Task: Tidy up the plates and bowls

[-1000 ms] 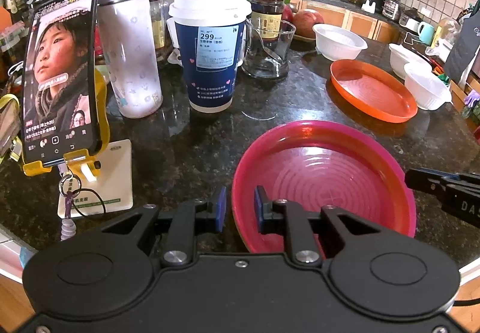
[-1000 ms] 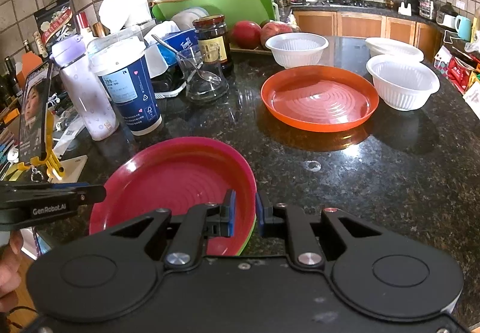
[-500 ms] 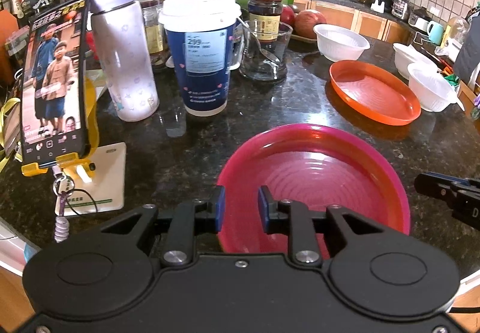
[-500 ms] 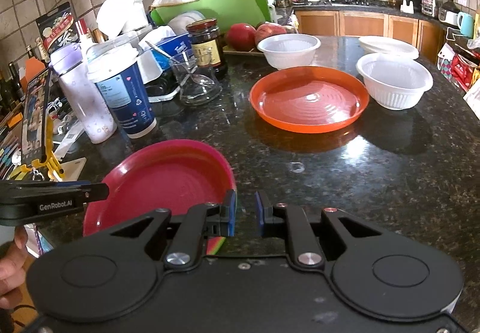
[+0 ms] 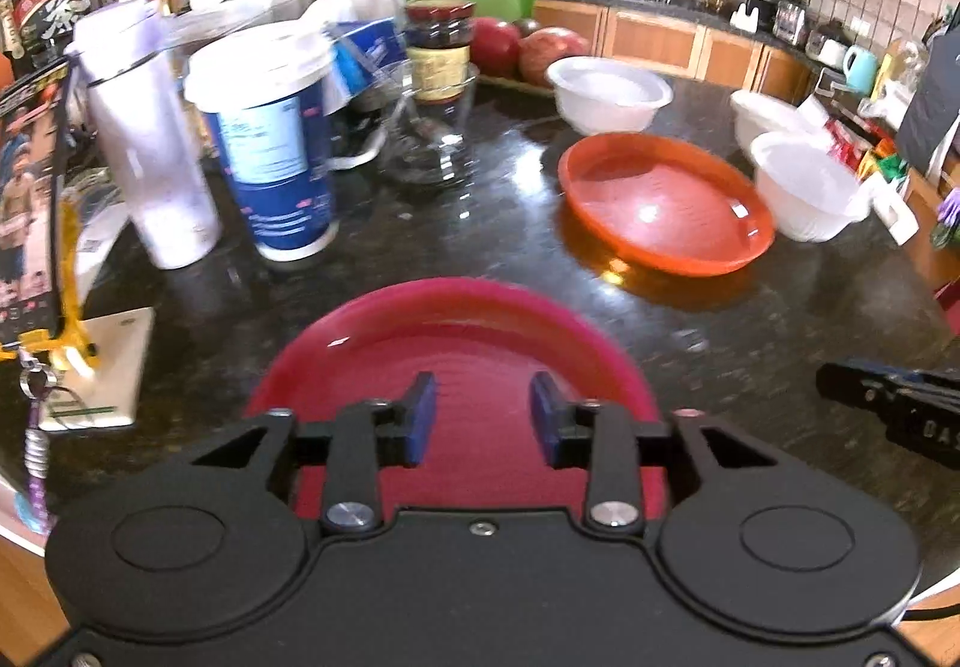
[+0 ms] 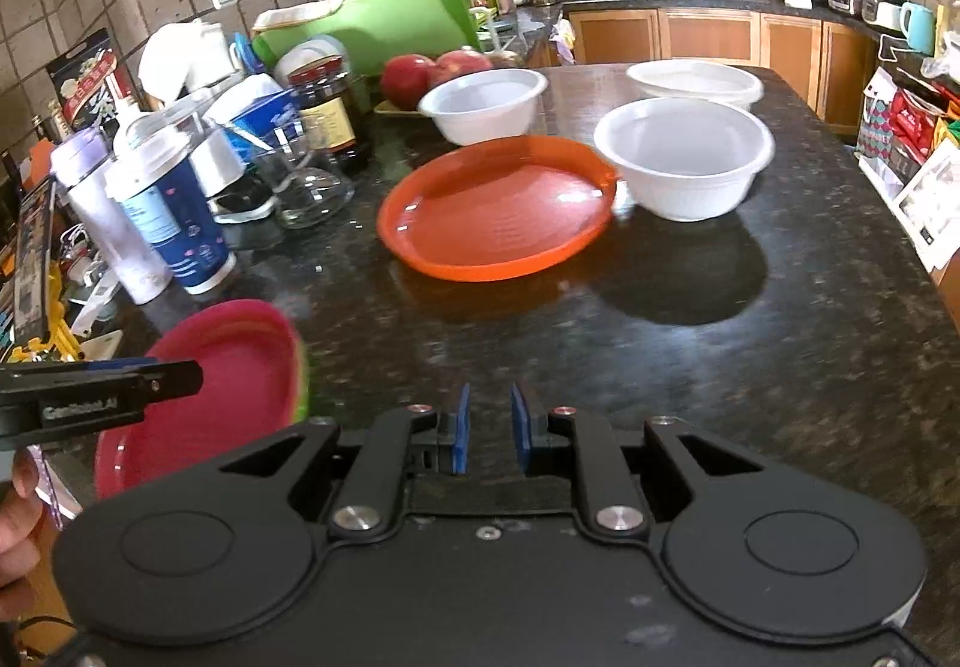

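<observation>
A red plate [image 5: 468, 343] lies on the dark granite counter under my left gripper [image 5: 480, 415], whose jaws stand open over its near part. It also shows in the right wrist view [image 6: 228, 367], on a green plate whose edge shows under it. My right gripper [image 6: 489, 427] is open and empty over bare counter, right of the red plate. An orange plate [image 6: 498, 211] lies mid-counter. Three white bowls stand around it: one behind [image 6: 486, 102], one at its right [image 6: 684, 162], and a shallow one far right [image 6: 696, 78].
A blue paper cup [image 5: 270, 150], a white bottle [image 5: 150, 138], a glass [image 5: 429, 138], a dark jar [image 5: 438, 48] and a phone on a yellow stand [image 5: 36, 223] crowd the left. Apples [image 6: 432, 69] and a green board [image 6: 372, 24] stand behind. The counter's edge runs right.
My left gripper has opened wider and moved forward over the red plate. My right gripper has drawn off the plate's edge to the right and opened slightly.
</observation>
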`<state>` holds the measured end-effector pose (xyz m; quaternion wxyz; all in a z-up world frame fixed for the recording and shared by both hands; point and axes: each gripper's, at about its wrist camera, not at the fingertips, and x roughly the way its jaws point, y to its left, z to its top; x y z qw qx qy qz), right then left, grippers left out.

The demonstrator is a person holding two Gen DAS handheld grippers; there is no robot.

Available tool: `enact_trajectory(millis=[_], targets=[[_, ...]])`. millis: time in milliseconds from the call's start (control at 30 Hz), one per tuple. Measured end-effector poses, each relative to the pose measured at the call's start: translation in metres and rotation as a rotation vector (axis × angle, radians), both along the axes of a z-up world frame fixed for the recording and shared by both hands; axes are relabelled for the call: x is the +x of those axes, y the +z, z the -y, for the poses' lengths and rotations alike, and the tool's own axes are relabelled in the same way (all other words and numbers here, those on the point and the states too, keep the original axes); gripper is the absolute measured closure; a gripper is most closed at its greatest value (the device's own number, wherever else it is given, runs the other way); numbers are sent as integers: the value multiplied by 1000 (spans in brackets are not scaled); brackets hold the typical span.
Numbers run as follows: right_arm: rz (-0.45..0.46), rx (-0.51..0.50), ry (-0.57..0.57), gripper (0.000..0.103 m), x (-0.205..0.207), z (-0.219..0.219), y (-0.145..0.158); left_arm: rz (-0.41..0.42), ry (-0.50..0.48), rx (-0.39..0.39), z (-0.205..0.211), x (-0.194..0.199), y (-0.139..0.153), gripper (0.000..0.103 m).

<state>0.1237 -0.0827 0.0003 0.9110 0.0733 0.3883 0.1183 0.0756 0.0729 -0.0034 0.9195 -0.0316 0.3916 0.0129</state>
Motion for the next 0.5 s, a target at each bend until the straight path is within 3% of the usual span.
enact_trajectory(millis=[267,500], targets=[[-11,0,-3,83,15,55,-5,17,7,3,45,11,2,53],[-19,13,40,77,31,88,-6,-4,20,-55,71,26,-2,53]])
